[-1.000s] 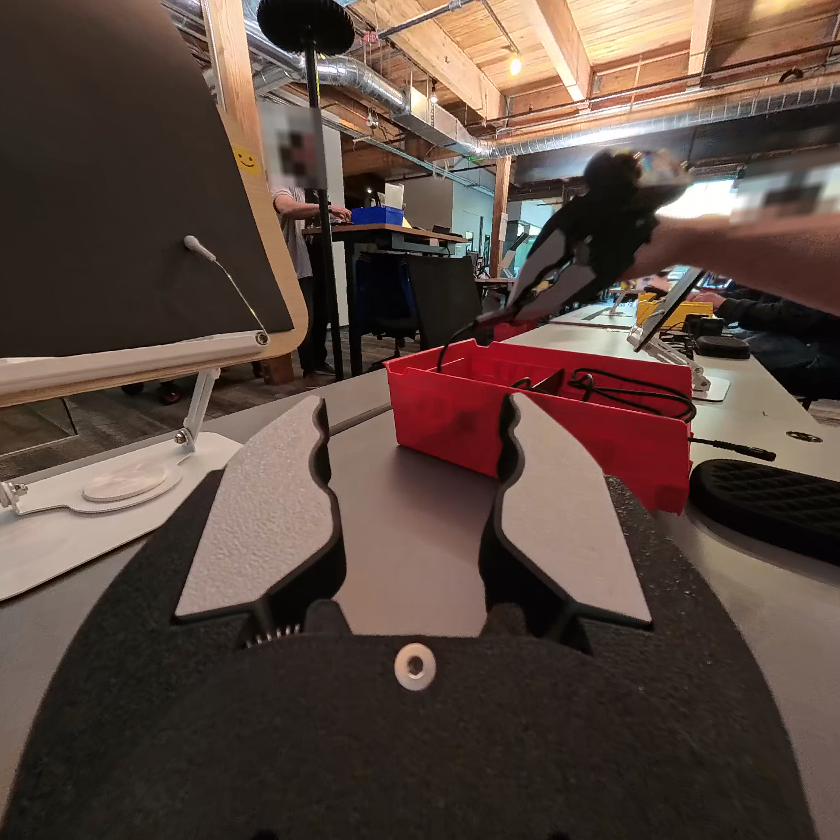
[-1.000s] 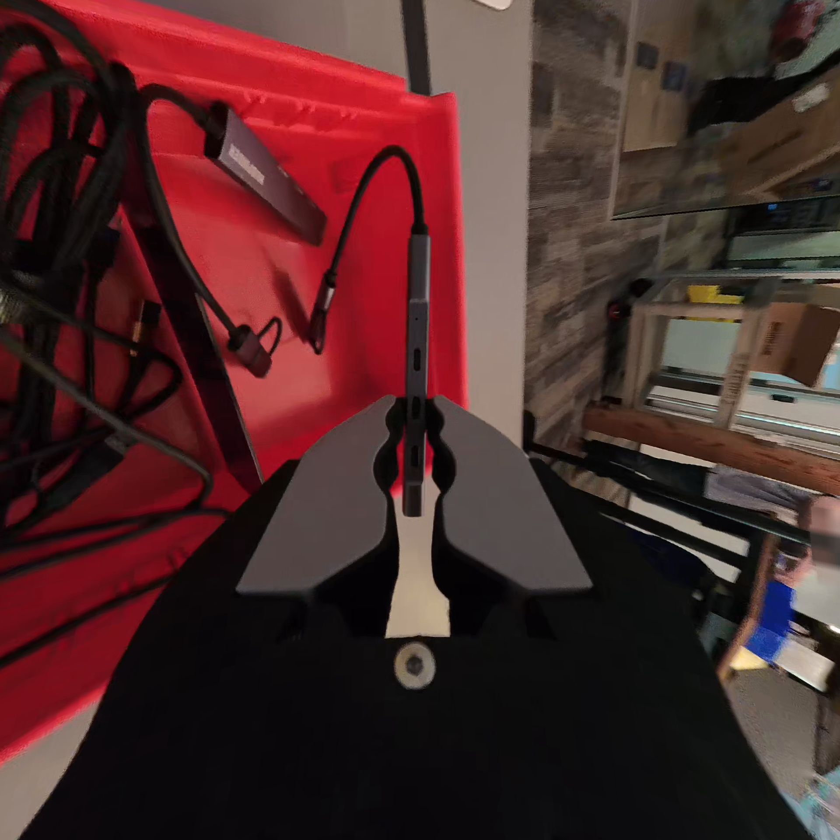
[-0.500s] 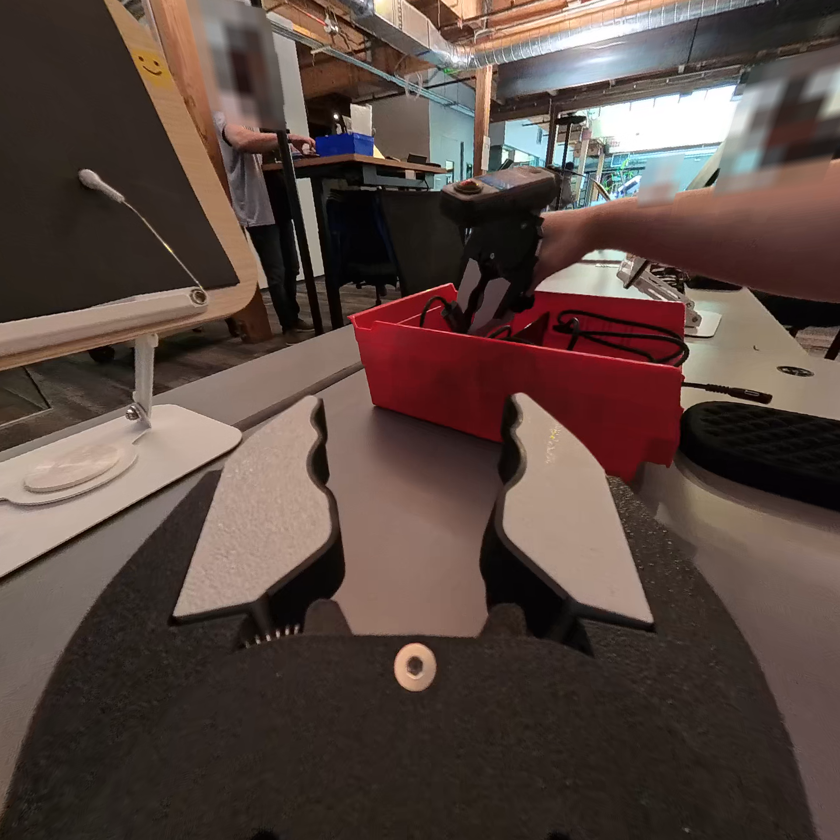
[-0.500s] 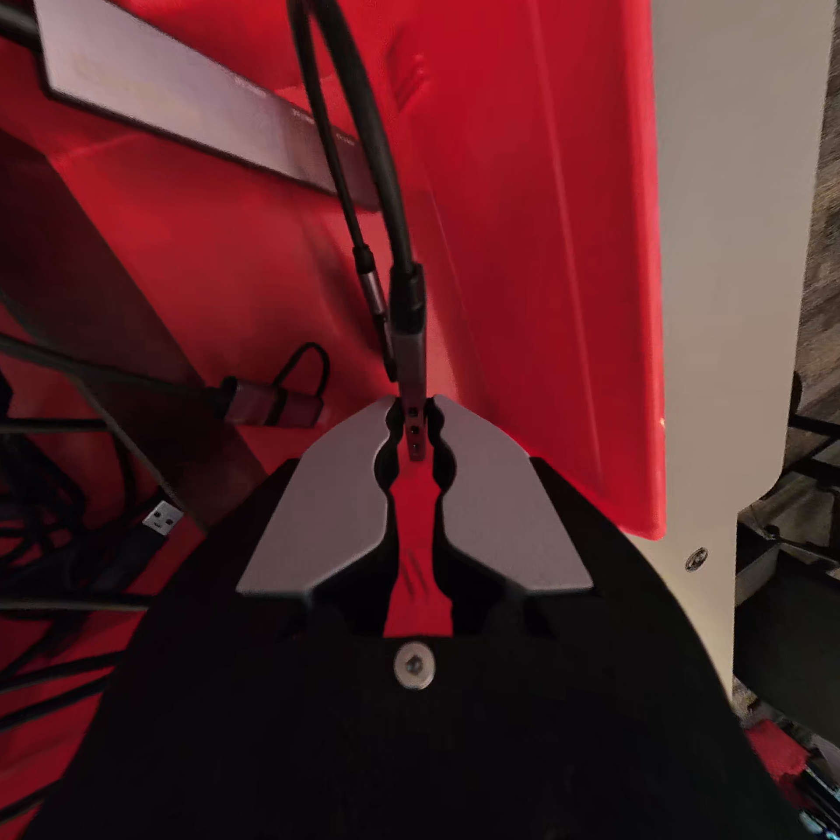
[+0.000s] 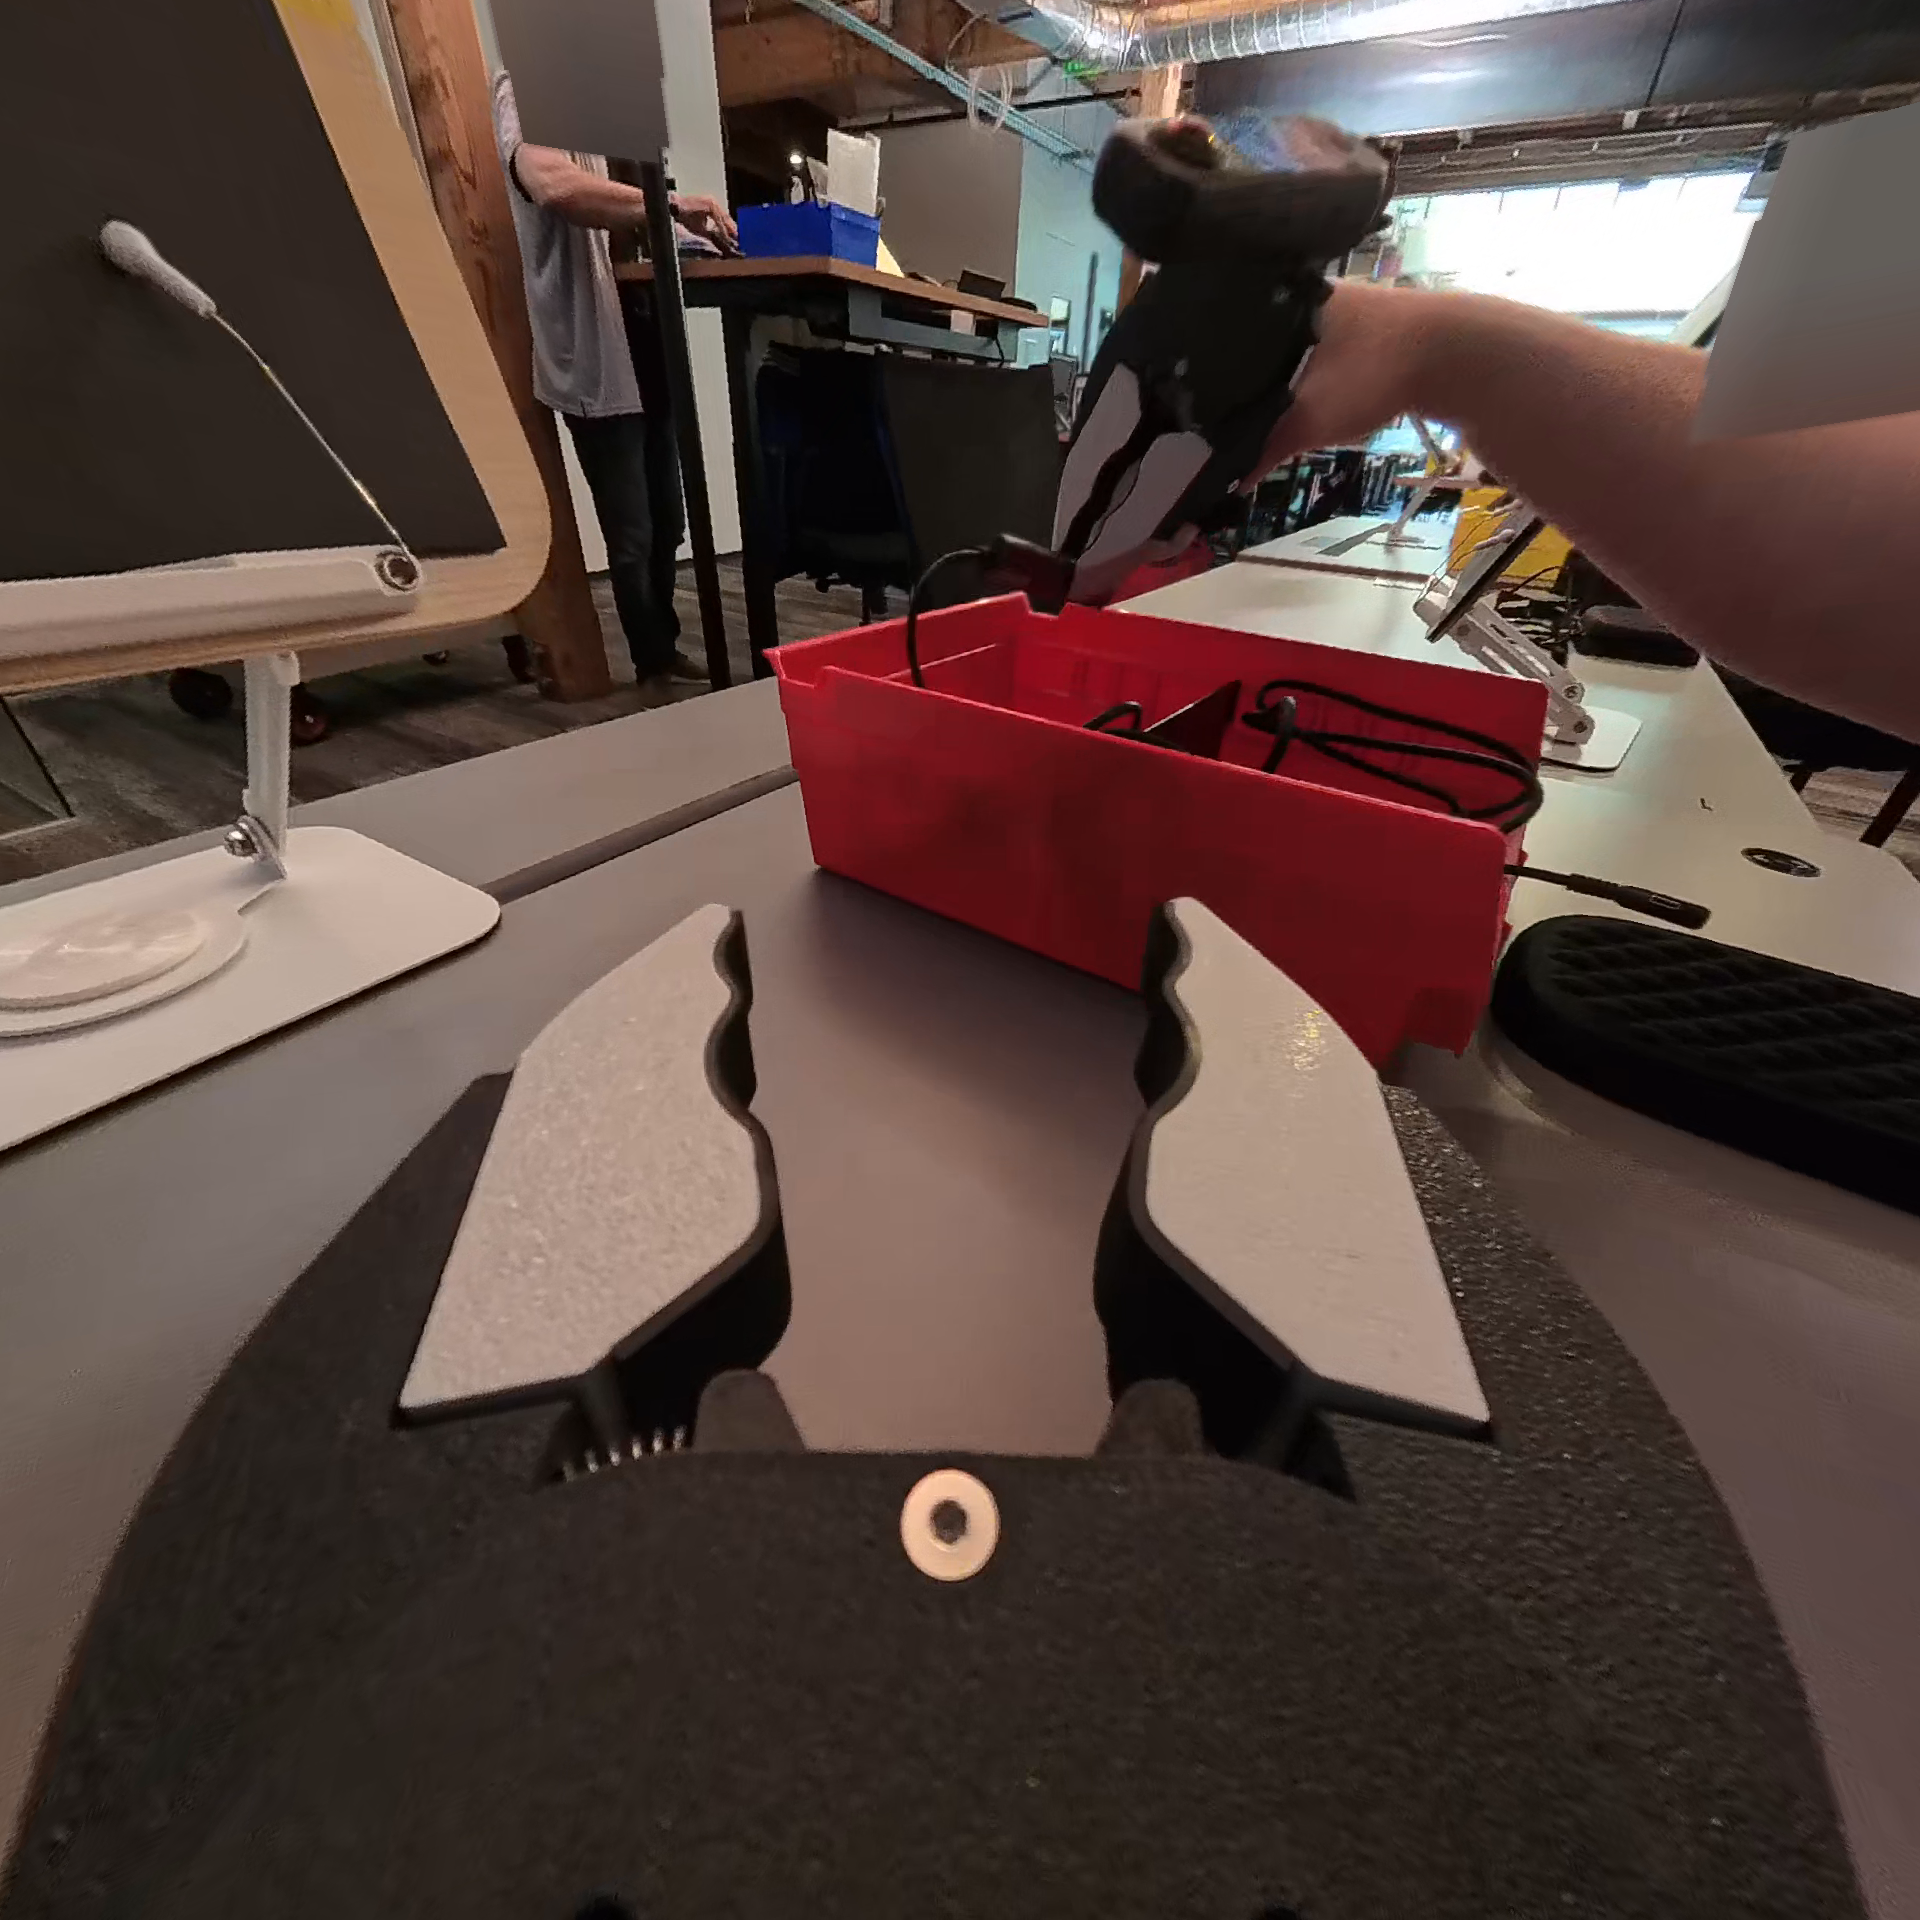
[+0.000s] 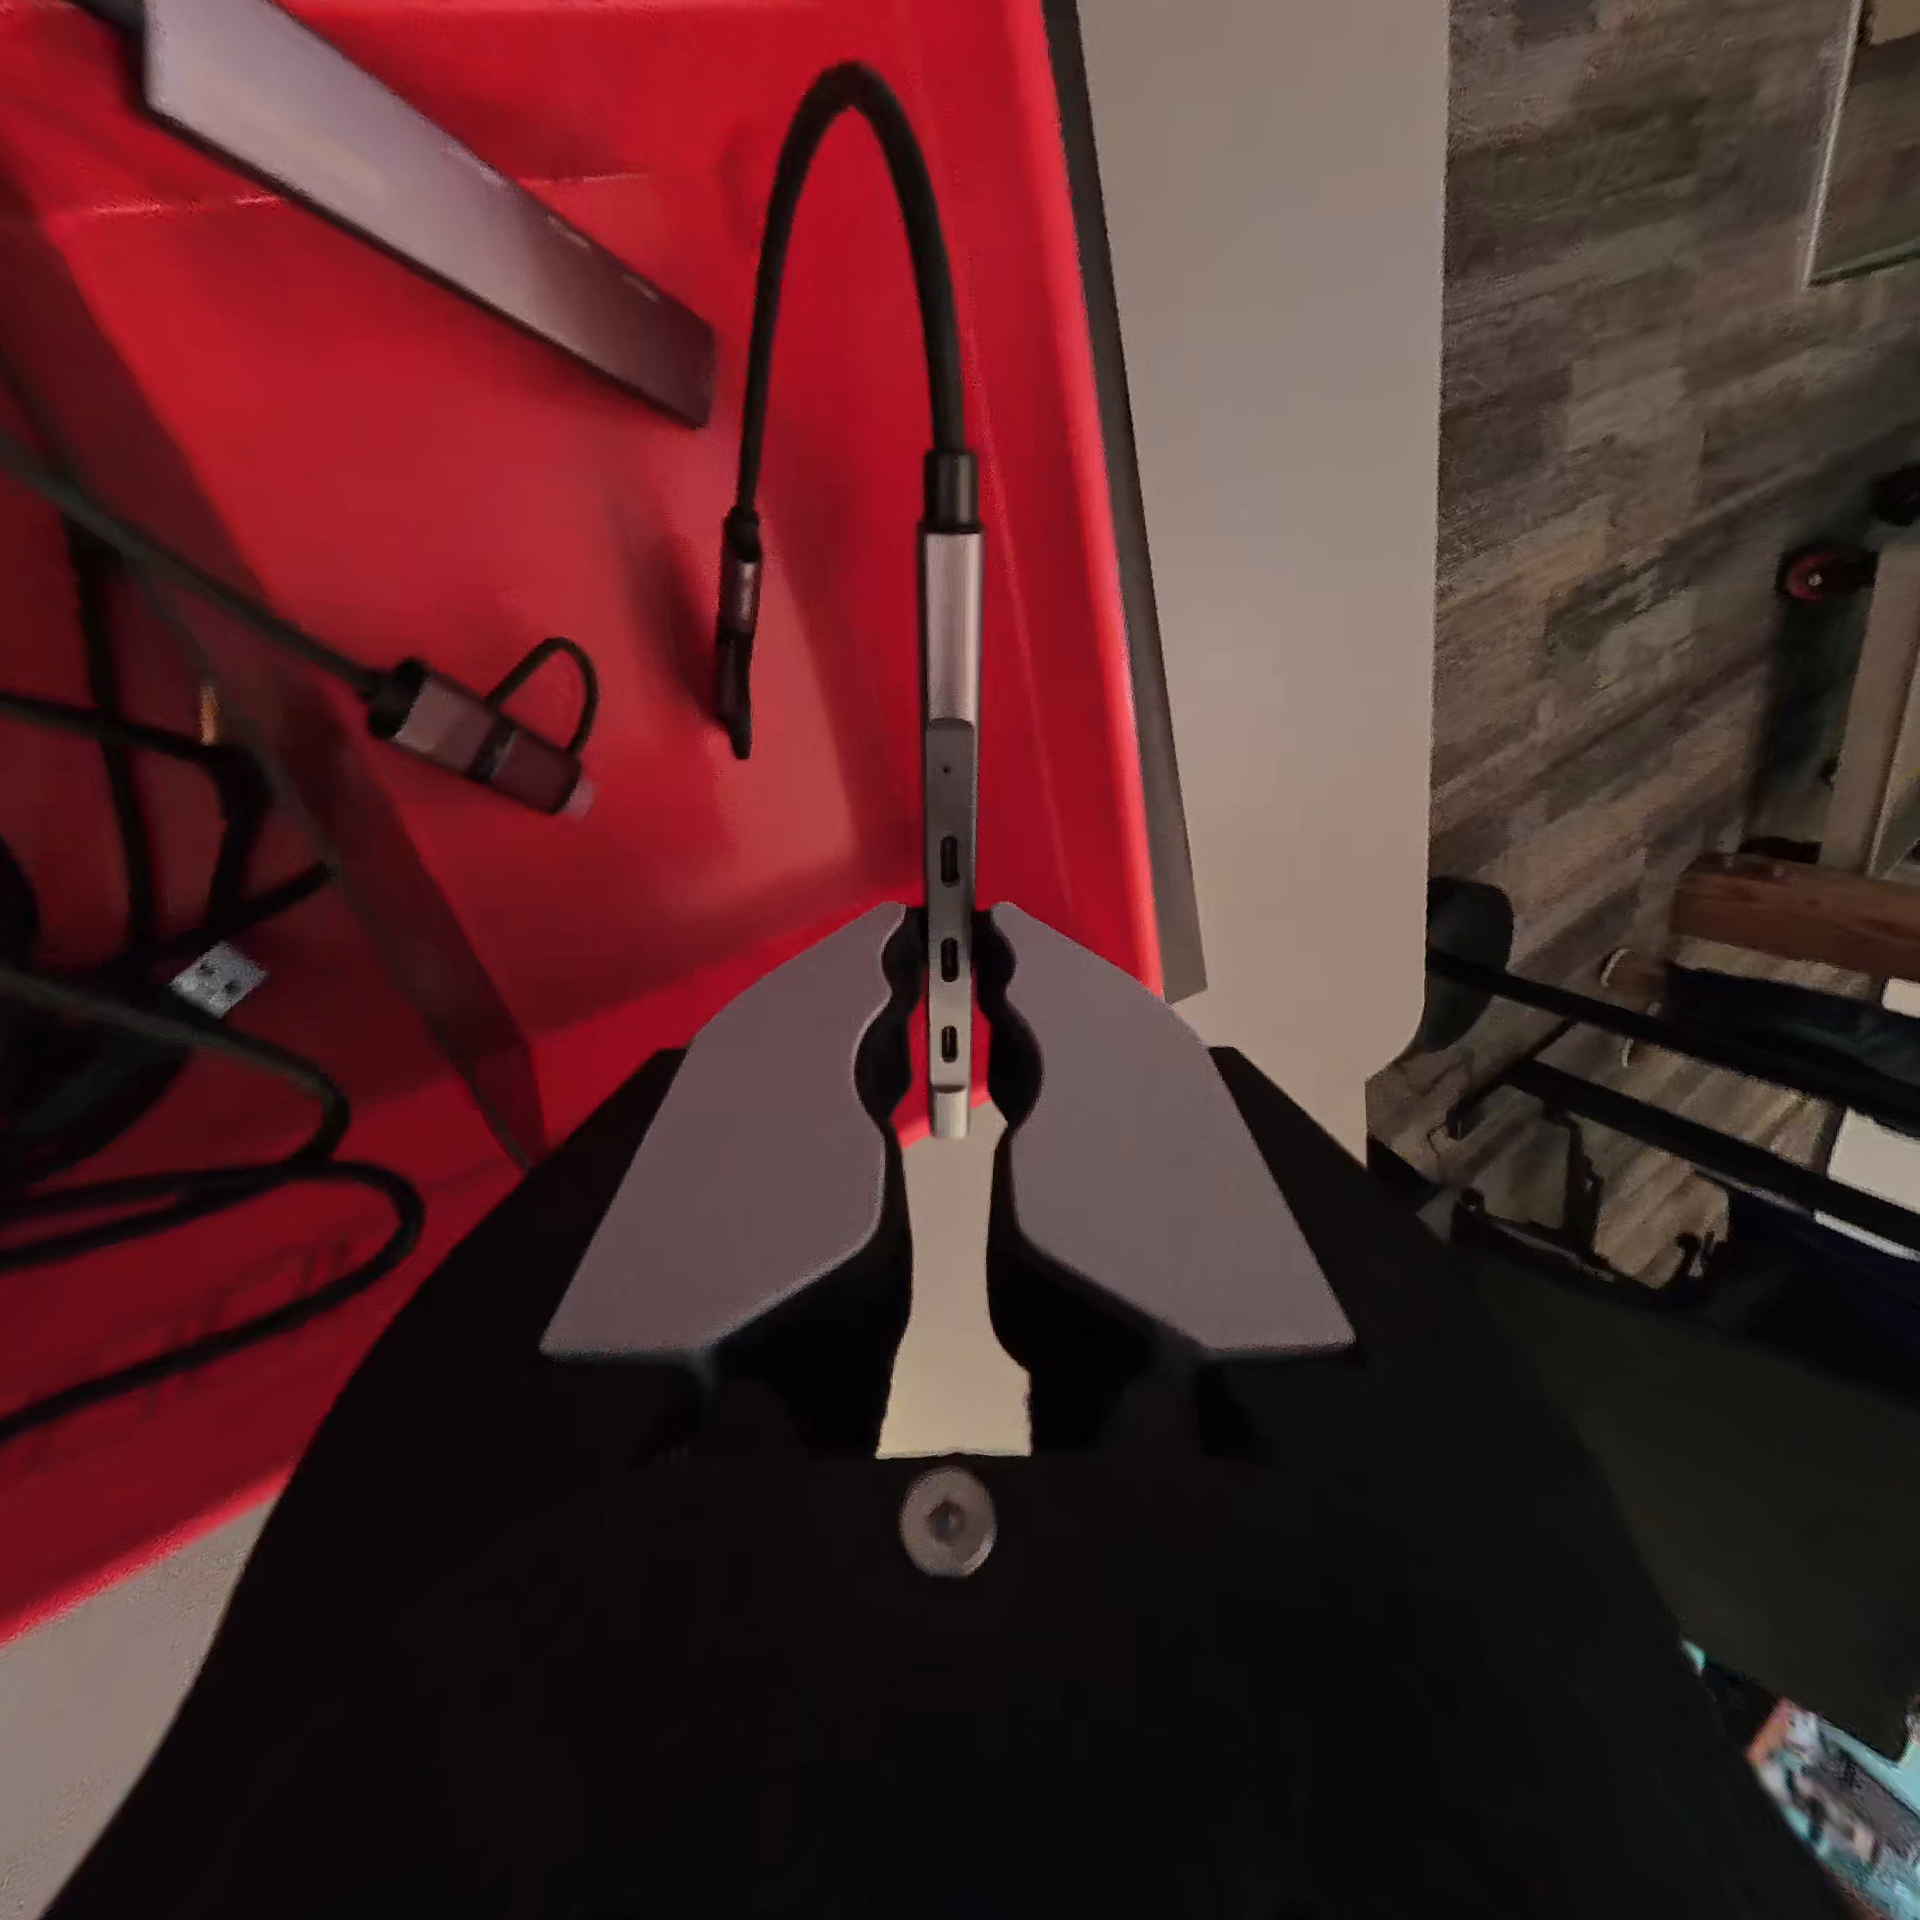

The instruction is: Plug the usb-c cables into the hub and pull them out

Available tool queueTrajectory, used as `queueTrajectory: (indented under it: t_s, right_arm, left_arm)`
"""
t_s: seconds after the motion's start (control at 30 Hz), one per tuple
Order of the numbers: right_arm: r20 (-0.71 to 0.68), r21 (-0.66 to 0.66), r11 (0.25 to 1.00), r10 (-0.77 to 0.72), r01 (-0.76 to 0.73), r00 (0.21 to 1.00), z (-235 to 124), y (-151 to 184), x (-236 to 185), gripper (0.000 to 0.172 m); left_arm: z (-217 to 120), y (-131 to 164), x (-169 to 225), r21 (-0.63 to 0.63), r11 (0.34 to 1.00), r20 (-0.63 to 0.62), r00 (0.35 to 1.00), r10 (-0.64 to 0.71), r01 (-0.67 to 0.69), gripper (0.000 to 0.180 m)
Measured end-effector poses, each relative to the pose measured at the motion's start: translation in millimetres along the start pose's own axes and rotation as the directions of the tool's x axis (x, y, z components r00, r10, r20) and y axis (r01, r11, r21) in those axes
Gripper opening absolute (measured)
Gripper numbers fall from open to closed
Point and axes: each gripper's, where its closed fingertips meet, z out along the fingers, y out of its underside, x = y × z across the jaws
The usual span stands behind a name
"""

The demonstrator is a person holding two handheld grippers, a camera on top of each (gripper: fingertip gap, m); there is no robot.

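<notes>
Hub (image 6: pixel 951 935), slim and grey, sits pinched edge-on in my right claw (image 6: pixel 948 914) (ports facing me), lifted over the red bin's (image 6: pixel 520 520) corner, its black cable (image 6: pixel 862 208) arching away. My left claw (image 5: pixel 948 925) gapes bare above the table (image 5: pixel 935 1143).

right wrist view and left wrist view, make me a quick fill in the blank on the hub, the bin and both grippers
1. The right gripper is clamped on a slim grey ____ with its ports facing the camera.
2. The hub's own black cable loops back down toward the ____ bin.
3. The left gripper holds nothing; its jaws stand ____ over the grey table.
4. A second, darker hub lies ____ the bin.

Missing words: hub; red; open; inside
</notes>
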Motion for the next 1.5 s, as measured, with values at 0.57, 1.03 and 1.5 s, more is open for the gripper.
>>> queueTrajectory:
  t_s: [0.57,1.03,1.5]
  right_arm:
    - [0.175,0.149,0.96,0.21,-0.237,0.962,3.0,-10.7,-41.8,0.032]
    - [0.184,0.024,0.39,0.903,-0.921,0.387,-37.2,65.1,-112.8,0.065]
    - [0.029,-0.248,0.344,0.937,-0.906,0.348,-8.7,63.6,-140.4,0.013]
  left_arm:
    - [-3.0,-17.3,-8.4,-0.024,0.997,0.091,0.993,-0.068,0.071,0.072]
    - [-337.7,-30.9,-179.6,-0.475,0.777,0.786,0.596,0.164,0.414,0.088]
    - [-354.7,62.0,-203.6,-0.565,0.507,0.703,0.701,-0.116,0.651,0.006]
